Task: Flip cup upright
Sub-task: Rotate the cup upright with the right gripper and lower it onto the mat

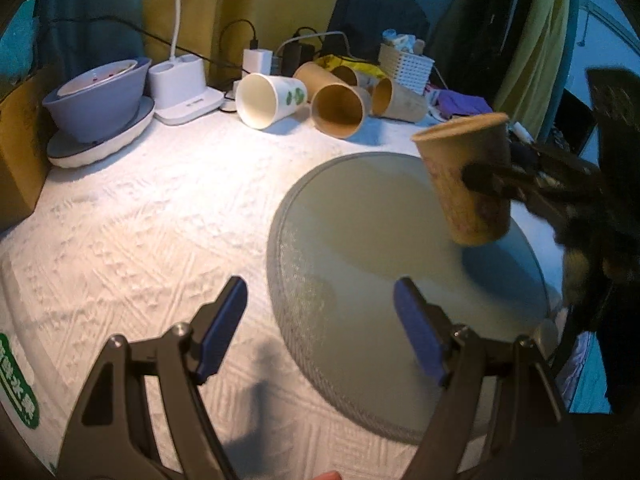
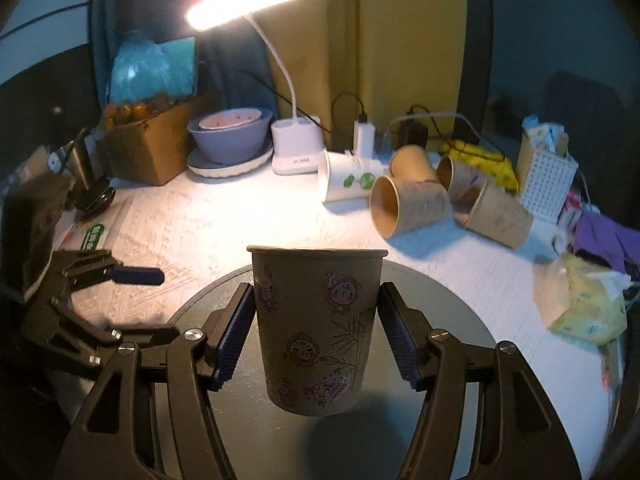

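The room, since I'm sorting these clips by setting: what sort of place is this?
Probably a home desk or bedroom corner, not a lab or kitchen. A lit desk lamp shines on a white textured table cover, chargers are plugged in at the back, and stacked bowls and a white basket crowd the edge.

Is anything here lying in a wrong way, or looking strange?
Yes. At the back of the table, several paper cups lie tipped on their sides in a loose heap. The printed cup between the right gripper jaws is upright above the round tray.
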Tool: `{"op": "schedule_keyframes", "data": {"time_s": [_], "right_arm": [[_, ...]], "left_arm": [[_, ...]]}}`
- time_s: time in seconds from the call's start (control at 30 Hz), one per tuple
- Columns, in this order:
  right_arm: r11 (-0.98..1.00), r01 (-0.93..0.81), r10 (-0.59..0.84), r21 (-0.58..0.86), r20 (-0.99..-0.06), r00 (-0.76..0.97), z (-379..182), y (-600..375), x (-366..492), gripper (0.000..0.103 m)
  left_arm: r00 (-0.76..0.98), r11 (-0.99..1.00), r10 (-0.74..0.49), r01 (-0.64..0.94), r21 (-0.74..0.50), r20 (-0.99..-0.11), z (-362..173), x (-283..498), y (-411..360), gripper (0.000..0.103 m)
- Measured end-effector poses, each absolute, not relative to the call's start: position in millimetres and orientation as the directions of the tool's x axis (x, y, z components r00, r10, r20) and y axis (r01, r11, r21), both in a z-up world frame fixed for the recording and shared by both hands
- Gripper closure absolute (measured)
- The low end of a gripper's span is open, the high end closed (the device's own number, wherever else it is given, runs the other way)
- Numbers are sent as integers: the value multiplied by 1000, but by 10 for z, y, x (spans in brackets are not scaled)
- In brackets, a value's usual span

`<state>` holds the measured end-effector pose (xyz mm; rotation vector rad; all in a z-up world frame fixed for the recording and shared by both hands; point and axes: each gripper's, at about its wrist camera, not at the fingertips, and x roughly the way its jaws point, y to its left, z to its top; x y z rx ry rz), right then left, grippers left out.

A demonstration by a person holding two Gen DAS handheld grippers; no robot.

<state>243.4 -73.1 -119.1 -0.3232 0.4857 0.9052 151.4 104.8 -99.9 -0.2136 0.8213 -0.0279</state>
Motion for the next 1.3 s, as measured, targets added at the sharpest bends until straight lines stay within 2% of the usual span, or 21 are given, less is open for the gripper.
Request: {"op": "schedule_keyframes", "data": {"time_s": [0.27, 0.63, 1.3], "right_arm": [[513, -855, 716, -73, -514, 473, -1286, -898, 2280, 38], [425, -903, 747, -71, -535, 394, -1377, -1030, 2073, 38], [436, -889, 706, -136, -562, 432, -1493, -1070, 2037, 38]], "left_arm": [[658, 966, -145, -67, -250, -739, -1044, 1794, 1051, 26], [647, 934, -267, -10, -358, -714, -1007, 1955, 962, 26], [678, 948, -267, 56, -313, -685, -804, 1861, 730, 26]]}}
